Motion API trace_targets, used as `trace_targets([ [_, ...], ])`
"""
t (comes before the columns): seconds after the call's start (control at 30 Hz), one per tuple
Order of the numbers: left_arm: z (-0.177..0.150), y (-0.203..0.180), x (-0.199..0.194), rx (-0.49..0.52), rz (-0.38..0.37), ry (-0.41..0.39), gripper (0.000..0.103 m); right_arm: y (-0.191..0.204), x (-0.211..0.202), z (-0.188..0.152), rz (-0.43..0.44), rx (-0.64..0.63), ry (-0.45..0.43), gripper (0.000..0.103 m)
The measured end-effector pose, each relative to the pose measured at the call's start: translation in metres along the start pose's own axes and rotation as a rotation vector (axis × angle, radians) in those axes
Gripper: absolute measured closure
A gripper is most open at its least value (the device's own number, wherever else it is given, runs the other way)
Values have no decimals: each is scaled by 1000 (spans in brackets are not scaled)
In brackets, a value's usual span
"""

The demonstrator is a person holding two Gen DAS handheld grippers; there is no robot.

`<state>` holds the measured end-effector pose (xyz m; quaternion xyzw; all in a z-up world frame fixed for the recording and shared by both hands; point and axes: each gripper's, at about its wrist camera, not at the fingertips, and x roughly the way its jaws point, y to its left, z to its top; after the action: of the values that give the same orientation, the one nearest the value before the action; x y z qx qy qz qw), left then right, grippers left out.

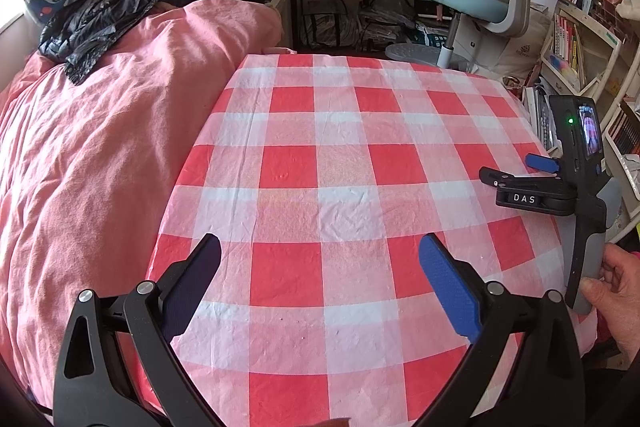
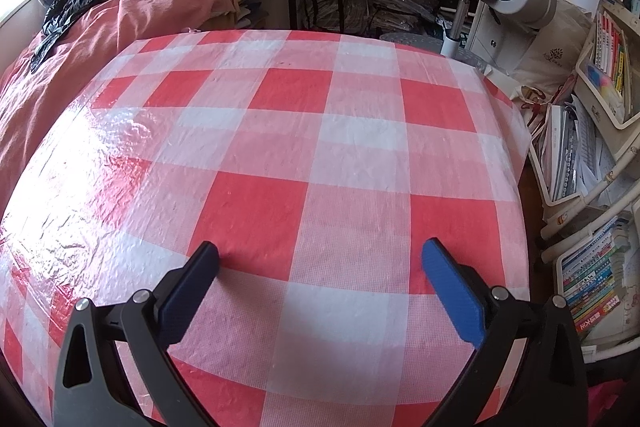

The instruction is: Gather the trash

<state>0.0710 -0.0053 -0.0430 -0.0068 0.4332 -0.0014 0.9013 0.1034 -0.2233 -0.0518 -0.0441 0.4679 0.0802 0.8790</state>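
left gripper (image 1: 320,255) and right gripper (image 2: 320,259) both spread wide, holding nothing, over the checked tablecloth (image 1: 360,131); no trash visible ahead of either, so progress cannot be judged.

I see one black plastic bag (image 1: 92,23), glossy and crumpled, spread slack on the pink quilt (image 1: 100,155). It lies far ahead and left of my left tongs (image 1: 320,263), well apart.

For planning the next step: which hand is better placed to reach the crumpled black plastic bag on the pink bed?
Likely left. The open left tool is nearer the pink bed where the crumpled black plastic bag lies; the right tool is across the red-checked table.
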Motion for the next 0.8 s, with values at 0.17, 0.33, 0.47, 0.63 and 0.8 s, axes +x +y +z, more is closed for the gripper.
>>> trace_targets([
  [0.17,-2,-3,-1,15,2,9,7,0,0,0,0,0,0,6],
  [0.33,-1,-8,-21,30,-21,-32,7,0,0,0,0,0,0,6],
  [0.47,-4,-16,-32,61,-15,-58,7,1,0,0,0,0,0,6],
  [0.63,-2,-24,-34,79,0,-62,7,0,0,0,0,0,0,6],
  [0.8,5,-28,-27,62,15,-53,7,1,0,0,0,0,0,6],
])
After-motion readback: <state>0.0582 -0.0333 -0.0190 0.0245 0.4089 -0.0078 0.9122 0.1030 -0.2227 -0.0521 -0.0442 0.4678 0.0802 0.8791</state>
